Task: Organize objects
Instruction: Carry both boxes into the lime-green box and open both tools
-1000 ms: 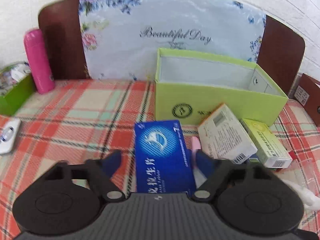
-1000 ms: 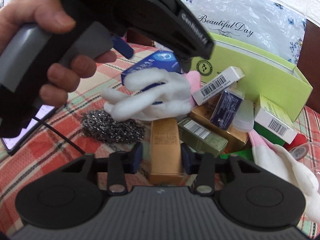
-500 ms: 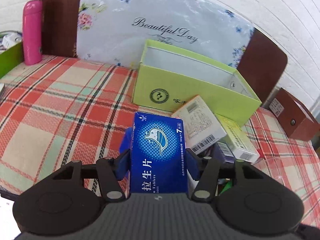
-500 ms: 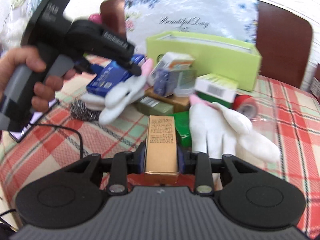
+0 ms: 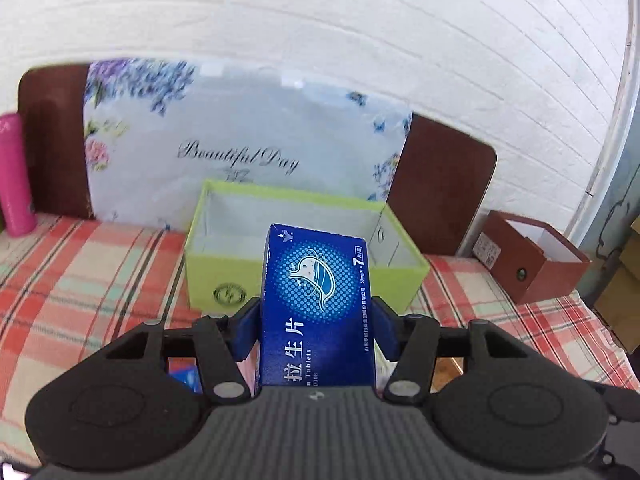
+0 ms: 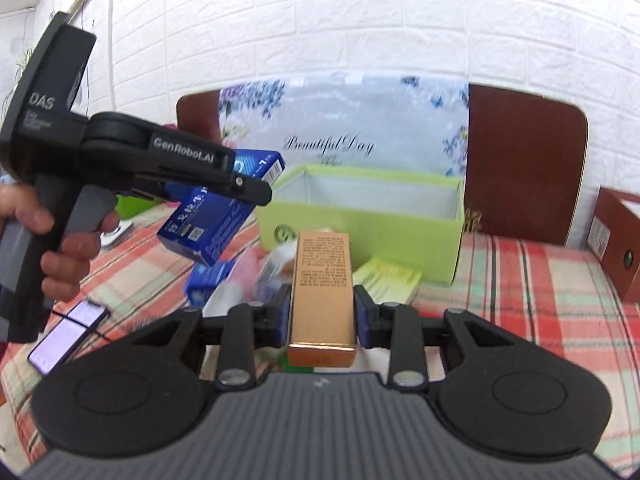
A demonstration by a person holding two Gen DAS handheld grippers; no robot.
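Blue cardboard fills the middle of the left wrist view: the blue tablet box [image 5: 318,304] is clamped between the pads of the left gripper [image 5: 316,330], lifted clear of the checked tablecloth [image 5: 92,276] and tilted with its far end up, in front of the green storage box [image 5: 304,276]. Seen from the right wrist camera, the same box [image 6: 218,216] hangs slantwise in the left gripper [image 6: 240,184], to the left of the green box [image 6: 360,224] and not over its opening (the person's hand [image 6: 52,248] wraps the grip below).

Gold comes next: the right gripper [image 6: 322,310] is clenched on the gold carton [image 6: 322,292], which lies lengthwise between the pads, raised above the cloth and pointing toward the green box's front wall. Under and beside it lies a blurred heap of small packages [image 6: 244,284], with a yellow-green carton [image 6: 390,280] just beside the green box.

Behind stand a floral cushion [image 5: 240,148] against a brown headboard [image 5: 440,184], a pink bottle [image 5: 14,176] at far left, and a brown box [image 5: 532,260] at right. A phone [image 6: 68,336] lies on the cloth.
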